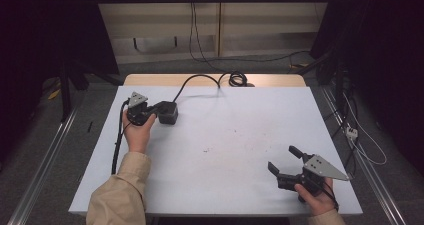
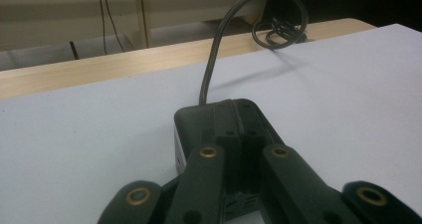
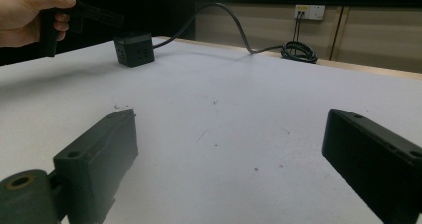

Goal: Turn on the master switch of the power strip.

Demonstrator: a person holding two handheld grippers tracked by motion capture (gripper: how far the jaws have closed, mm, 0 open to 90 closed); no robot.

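A black power cube (image 1: 169,114) sits at the far left of the white table (image 1: 225,135); its black cable (image 1: 192,80) runs to a coil (image 1: 237,78) at the far edge. My left gripper (image 1: 159,109) is shut, jaws pressed together with nothing between them. In the left gripper view it (image 2: 238,108) lies over the top of the cube (image 2: 191,129). From the right gripper view it (image 3: 117,19) hangs just above the cube (image 3: 134,49). My right gripper (image 1: 282,158) is open at the near right, and nothing lies between its jaws (image 3: 231,122).
A wooden strip (image 1: 150,79) shows behind the white sheet at the far edge. Small dark specks (image 1: 235,135) dot the middle of the table. Beyond the table are a wall socket (image 3: 309,11) and loose cables (image 1: 365,145) on the floor at the right.
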